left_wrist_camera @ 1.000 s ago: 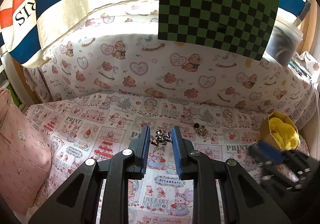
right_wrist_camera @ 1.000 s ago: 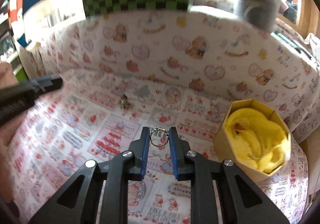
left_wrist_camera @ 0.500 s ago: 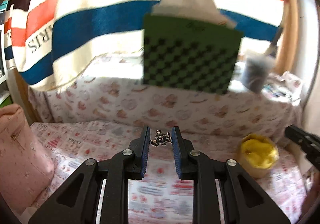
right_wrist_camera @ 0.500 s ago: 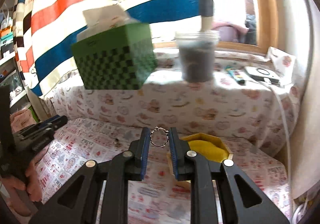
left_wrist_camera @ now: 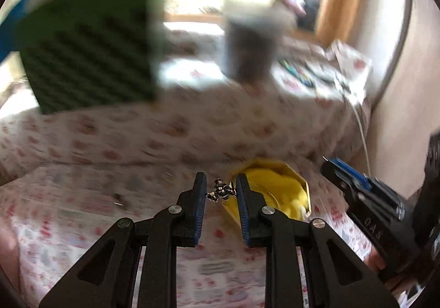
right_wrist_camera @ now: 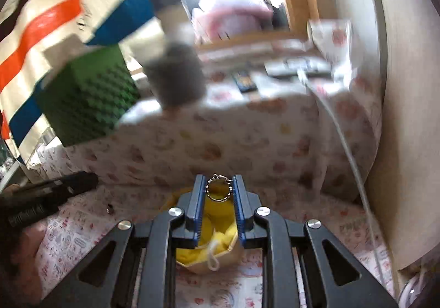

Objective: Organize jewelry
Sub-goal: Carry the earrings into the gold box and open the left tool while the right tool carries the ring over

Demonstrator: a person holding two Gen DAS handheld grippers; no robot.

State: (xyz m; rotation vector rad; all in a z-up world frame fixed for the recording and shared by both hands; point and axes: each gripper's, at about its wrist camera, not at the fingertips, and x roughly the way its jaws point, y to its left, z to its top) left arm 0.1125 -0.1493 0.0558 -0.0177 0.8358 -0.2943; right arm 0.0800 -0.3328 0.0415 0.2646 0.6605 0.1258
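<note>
Printed cloth worktop [right_wrist_camera: 82, 228], striped curtain [right_wrist_camera: 41, 22] behind; left gripper [left_wrist_camera: 220, 191] grips earring [left_wrist_camera: 221, 192], right gripper [right_wrist_camera: 219, 191] grips ring [right_wrist_camera: 218, 191] above yellow-lined box [right_wrist_camera: 214, 255].

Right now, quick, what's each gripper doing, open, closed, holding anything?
Left gripper: closed on a small silver jewelry piece, near the yellow-lined box.
Right gripper: closed on a silver ring, above that box.

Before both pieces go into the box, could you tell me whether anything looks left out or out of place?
One small dark piece of jewelry lies loose on the patterned cloth, left of the yellow-lined box. The left tongs hold a charm cluster and the right tongs a ring.
</note>
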